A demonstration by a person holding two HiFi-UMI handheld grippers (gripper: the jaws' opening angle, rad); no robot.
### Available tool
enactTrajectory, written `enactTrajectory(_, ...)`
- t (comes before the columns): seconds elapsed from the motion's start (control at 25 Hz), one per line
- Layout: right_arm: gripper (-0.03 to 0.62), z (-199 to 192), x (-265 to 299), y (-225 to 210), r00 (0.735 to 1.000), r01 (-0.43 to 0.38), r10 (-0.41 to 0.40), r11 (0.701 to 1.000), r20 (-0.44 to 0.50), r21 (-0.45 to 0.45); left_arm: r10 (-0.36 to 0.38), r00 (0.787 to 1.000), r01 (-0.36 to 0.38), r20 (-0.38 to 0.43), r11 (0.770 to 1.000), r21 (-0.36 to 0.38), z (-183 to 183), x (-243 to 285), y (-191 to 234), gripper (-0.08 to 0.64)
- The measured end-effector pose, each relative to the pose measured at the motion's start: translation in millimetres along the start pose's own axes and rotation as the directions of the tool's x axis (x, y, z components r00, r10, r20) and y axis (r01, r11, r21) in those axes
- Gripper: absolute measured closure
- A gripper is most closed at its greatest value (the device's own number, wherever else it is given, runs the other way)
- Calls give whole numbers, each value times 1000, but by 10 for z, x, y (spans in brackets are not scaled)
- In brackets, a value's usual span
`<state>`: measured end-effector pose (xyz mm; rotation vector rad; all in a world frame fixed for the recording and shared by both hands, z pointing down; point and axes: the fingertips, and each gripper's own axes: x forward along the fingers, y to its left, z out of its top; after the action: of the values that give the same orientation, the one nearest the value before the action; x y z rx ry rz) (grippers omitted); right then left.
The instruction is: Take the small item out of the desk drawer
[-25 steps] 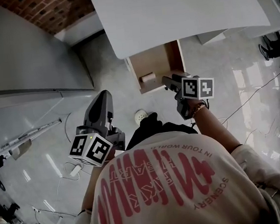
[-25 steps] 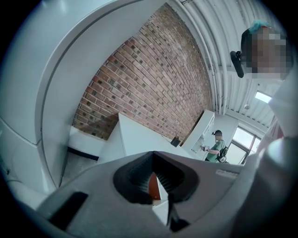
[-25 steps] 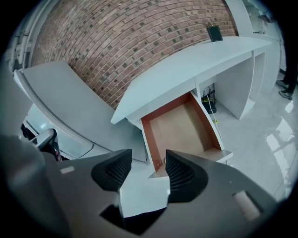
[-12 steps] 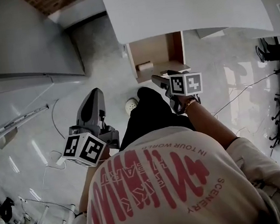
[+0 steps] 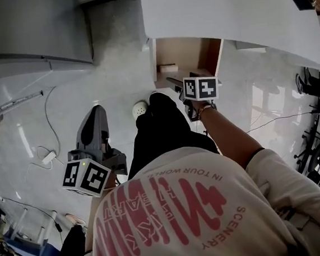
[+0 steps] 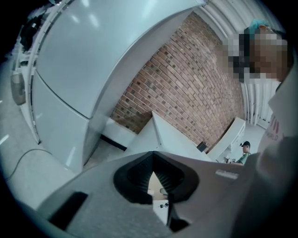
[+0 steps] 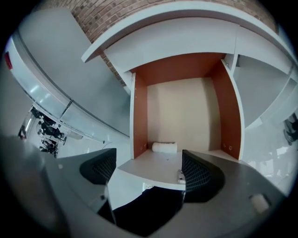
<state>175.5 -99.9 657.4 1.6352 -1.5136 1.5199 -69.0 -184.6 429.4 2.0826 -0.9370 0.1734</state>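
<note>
Leaning over an open drawer (image 5: 189, 54) pulled out from under a white desk (image 5: 222, 11). Orange-brown side walls, pale bottom, white front panel (image 7: 151, 171) nearest the person.

Holding right gripper (image 5: 179, 81) right at the front panel, pointed steeply down, marker cube (image 5: 200, 88) facing up. Released: in the right gripper view, right gripper (image 7: 148, 162) jaws wide apart, just been opening, nothing grasped. Only the front panel edge and a dark trouser leg (image 7: 149, 204) showing between the pads. Not touching the item.

Small item = white roll (image 5: 168, 68), lying on its side on the drawer bottom. Tucked in the corner by the front panel and the picture-left side wall. Same white roll (image 7: 164, 147) in the right gripper view, beyond the jaws and apart from them.

Holding left gripper (image 5: 93, 111) low at the person's left, over the pale floor (image 5: 116, 84), well apart from the drawer. Clenched: in the left gripper view, left gripper (image 6: 152, 157) pads meeting at the tips, empty. Sliver of far-off drawer visible through the gap under the tips. Brick wall (image 6: 186, 83) ahead.

On the floor: round white thing (image 5: 139, 108) just beside the trouser leg, cannot tell what; thin cable (image 5: 46, 116). Pale shirt with red print (image 5: 173, 208) filling the bottom of the head view.
</note>
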Motion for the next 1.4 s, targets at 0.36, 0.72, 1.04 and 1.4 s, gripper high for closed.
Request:
enactTrajectory(0.36,140,49,532,-189,994,15,-30,990,-101,-143,115,993,-112,38,992,-63,-264,-79,124,558)
enactTrajectory(0.72,155,28,825,-347,963,125,-152,984,-224,-131,199,978,-190,56,973,-130,-505,-196,247,558)
enactTrajectory(1.04,155,152,896,-212,964,102,-151,970,-221,-220,235,967,-220,95,964,-153,-494,-299,267,558)
enactTrajectory(1.4,156,108,1144,-372,937,98,-175,962,-303,-253,313,943,-289,113,939,-187,-584,-535,408,558)
